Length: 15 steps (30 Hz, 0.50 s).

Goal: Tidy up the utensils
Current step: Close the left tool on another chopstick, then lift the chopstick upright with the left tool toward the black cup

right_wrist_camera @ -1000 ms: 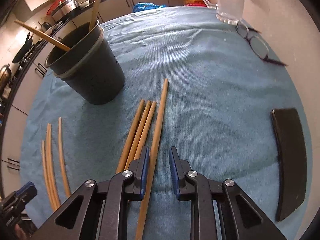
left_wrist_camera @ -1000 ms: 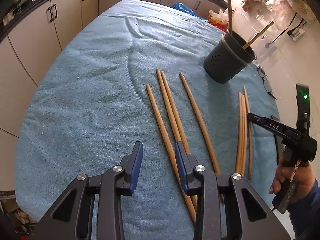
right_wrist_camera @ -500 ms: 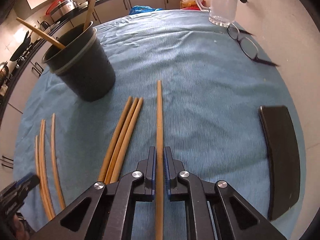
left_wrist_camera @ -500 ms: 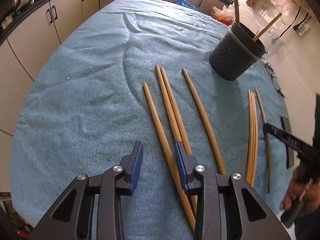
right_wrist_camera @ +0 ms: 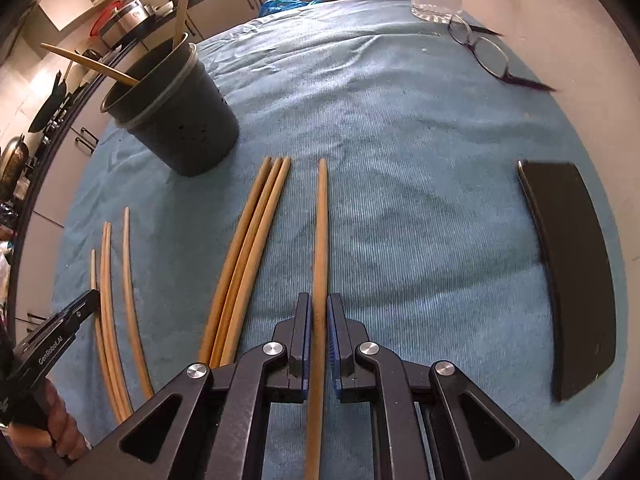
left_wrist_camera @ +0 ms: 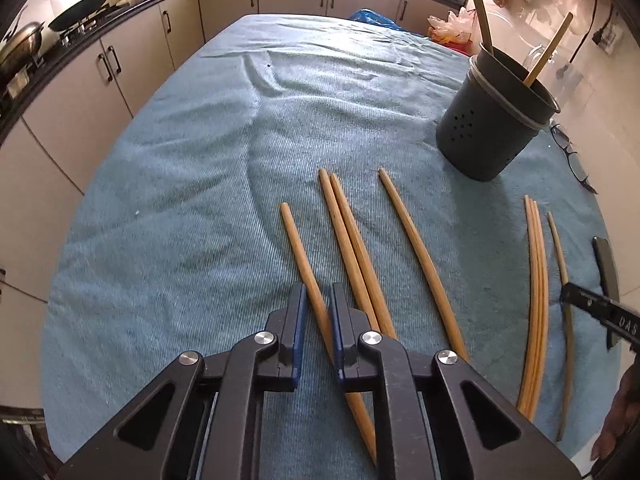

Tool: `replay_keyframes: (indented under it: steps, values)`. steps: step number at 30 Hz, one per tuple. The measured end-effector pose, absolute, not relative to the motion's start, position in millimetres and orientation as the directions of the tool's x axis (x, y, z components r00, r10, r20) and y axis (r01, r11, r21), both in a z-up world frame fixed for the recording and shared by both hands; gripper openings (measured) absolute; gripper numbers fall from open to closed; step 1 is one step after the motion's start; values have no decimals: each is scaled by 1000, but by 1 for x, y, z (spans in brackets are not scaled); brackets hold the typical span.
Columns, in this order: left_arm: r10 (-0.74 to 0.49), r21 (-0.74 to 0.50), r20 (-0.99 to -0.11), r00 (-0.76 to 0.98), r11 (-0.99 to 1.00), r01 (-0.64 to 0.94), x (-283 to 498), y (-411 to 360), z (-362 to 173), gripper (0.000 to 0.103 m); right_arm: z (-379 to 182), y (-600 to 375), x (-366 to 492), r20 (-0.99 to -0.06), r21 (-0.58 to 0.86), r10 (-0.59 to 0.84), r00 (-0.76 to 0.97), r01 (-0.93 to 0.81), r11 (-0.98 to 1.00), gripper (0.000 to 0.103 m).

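Both tools grip: left tool (left_wrist_camera: 318,320) and right tool (right_wrist_camera: 319,320) each clench one chopstick (left_wrist_camera: 298,256) (right_wrist_camera: 321,240) lengthwise. Holder (right_wrist_camera: 176,120) stands ahead, nearer the right tool.

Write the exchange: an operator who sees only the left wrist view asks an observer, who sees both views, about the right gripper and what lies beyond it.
Operator: Is the right gripper holding anything?
Observer: Yes, the right gripper is shut on a single chopstick that lies on the blue towel.
Operator: What is that dark thing past it?
Observer: A flat black case, lying well apart from the chopstick, on the right of the right wrist view.
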<state>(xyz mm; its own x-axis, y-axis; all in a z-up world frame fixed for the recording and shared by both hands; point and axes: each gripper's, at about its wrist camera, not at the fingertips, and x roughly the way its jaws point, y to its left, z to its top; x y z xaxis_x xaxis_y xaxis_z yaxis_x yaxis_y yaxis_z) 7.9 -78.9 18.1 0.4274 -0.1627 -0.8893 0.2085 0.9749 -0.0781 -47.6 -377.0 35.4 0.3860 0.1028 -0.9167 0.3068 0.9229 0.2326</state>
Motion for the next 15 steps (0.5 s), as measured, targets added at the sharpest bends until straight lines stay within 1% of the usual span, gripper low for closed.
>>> replay_keyframes:
  steps: [3, 6, 7, 8, 11, 15]
  values:
    - [-154, -58, -889, 431, 972, 226, 12, -83, 18, 11, 36, -379, -33, -922, 226, 102, 372, 305, 925, 14]
    - [-156, -59, -887, 434, 972, 229, 17, -86, 17, 10, 36, -380, -19, -930, 210, 93, 356, 306, 929, 14]
    - [-160, -64, -887, 434, 971, 228, 18, -85, 17, 9, 36, -380, -16, -931, 209, 95, 353, 301, 930, 12]
    - [-166, -70, -886, 434, 971, 229, 18, -85, 17, 8, 36, -378, -13, -933, 198, 89, 348, 290, 936, 8]
    - [-190, -92, -884, 427, 966, 240, 18, -81, 18, 6, 37, -378, -16, -931, 197, 86, 356, 287, 938, 7]
    - [-217, -112, -868, 446, 962, 250, 14, -76, 26, 6, 46, -379, -28, -917, 203, 76, 392, 294, 934, 7]
